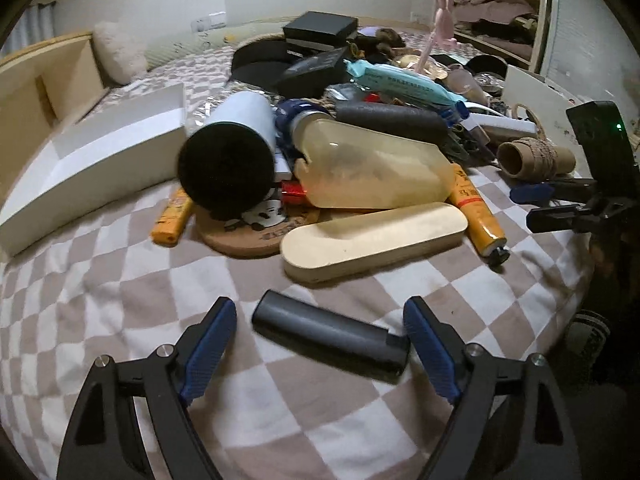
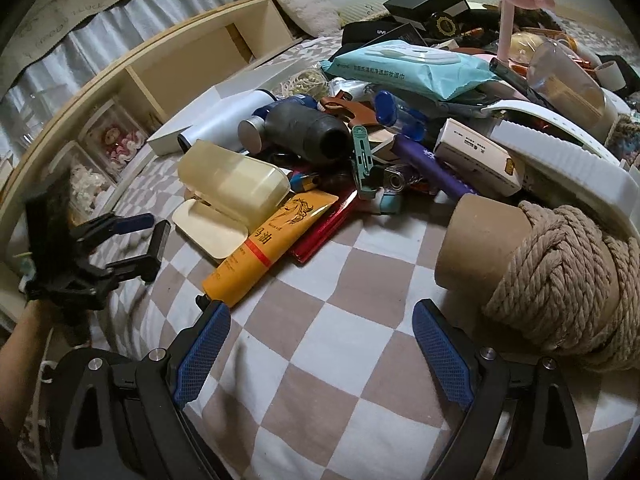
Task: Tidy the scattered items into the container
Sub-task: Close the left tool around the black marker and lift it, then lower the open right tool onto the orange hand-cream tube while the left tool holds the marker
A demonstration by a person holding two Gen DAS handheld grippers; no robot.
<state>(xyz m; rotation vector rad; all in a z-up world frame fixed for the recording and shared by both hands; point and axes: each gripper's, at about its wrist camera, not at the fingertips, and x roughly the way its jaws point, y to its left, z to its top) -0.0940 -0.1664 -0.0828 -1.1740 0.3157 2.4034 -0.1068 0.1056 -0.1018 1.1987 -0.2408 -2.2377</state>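
A dark grey cylinder (image 1: 328, 334) lies on the checkered bedspread between the open jaws of my left gripper (image 1: 320, 344); the pads do not touch it. It also shows in the right wrist view (image 2: 157, 246) between the left gripper's fingers. A white open box (image 1: 92, 160) lies at the left. Behind lies a pile: a beige case (image 1: 372, 236), a translucent yellow container (image 1: 372, 166), an orange tube (image 1: 478, 216), a white cylinder with a black end (image 1: 228, 164). My right gripper (image 2: 320, 356) is open and empty above the bedspread, beside a cardboard spool of rope (image 2: 532, 264).
The pile holds a teal wipes pack (image 2: 408, 68), a black foam roller (image 2: 308, 130), a white belt (image 2: 560, 156), black boxes (image 1: 320, 28) and a purple pen (image 2: 432, 166). A wooden shelf headboard (image 2: 180, 72) runs along the left. The bed edge drops off at the right (image 1: 592, 280).
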